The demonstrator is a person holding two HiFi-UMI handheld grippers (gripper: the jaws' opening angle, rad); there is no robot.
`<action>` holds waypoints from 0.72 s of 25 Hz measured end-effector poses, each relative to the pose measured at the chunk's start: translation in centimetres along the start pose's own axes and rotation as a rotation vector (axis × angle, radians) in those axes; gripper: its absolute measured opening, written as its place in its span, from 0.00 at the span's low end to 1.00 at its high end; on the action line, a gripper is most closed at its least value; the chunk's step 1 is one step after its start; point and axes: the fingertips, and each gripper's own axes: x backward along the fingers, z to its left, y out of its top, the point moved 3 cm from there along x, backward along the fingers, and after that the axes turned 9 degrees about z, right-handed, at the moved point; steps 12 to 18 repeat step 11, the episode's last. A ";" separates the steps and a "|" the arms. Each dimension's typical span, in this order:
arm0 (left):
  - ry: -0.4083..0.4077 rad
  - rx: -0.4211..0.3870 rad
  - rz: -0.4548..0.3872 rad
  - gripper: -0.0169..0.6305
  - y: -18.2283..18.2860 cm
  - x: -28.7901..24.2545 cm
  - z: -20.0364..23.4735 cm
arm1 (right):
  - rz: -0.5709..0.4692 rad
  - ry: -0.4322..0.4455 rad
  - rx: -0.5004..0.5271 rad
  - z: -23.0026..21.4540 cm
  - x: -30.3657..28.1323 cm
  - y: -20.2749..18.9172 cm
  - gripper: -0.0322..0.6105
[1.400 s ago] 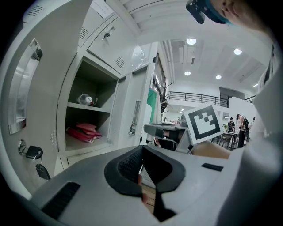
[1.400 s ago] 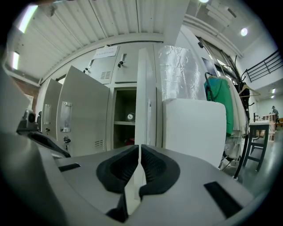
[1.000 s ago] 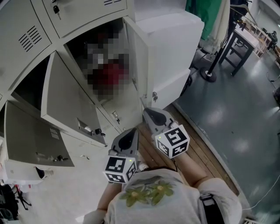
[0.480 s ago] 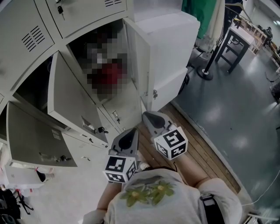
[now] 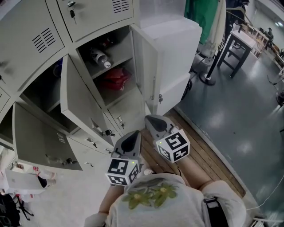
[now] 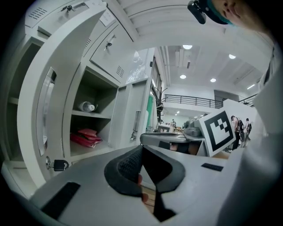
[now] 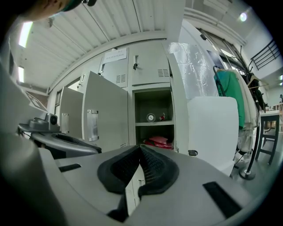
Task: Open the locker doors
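The grey lockers (image 5: 42,35) fill the upper left of the head view. Three doors stand open: the right door (image 5: 146,66), the middle door (image 5: 82,104) and the left door (image 5: 42,142). The right locker holds a bottle (image 5: 100,56) on its shelf and a red bag (image 5: 116,76) below. My left gripper (image 5: 133,134) and right gripper (image 5: 148,119) hang side by side in front of the lower lockers, apart from every door. Both are shut with nothing held. The right gripper view looks past the shut right gripper (image 7: 139,148) into the open locker with the bottle (image 7: 151,117).
A white cabinet (image 5: 173,48) stands right of the lockers, behind the open right door. Keys hang in the lower locker doors (image 5: 119,120). Wooden planks (image 5: 195,150) lie underfoot. A black table (image 5: 233,44), a stand base (image 5: 206,79) and green cloth (image 5: 204,13) are at the far right.
The head view has tilted, so the lockers sit lower and further right in the picture. Both grippers have stayed almost where they were, still shut.
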 end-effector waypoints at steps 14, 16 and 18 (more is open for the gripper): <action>0.006 -0.011 0.011 0.07 0.2 0.7 0.4 | 0.001 -0.010 0.004 0.6 -0.1 0.5 0.10; 0.006 -0.011 0.011 0.07 0.2 0.7 0.4 | 0.001 -0.010 0.004 0.6 -0.1 0.5 0.10; 0.006 -0.011 0.011 0.07 0.2 0.7 0.4 | 0.001 -0.010 0.004 0.6 -0.1 0.5 0.10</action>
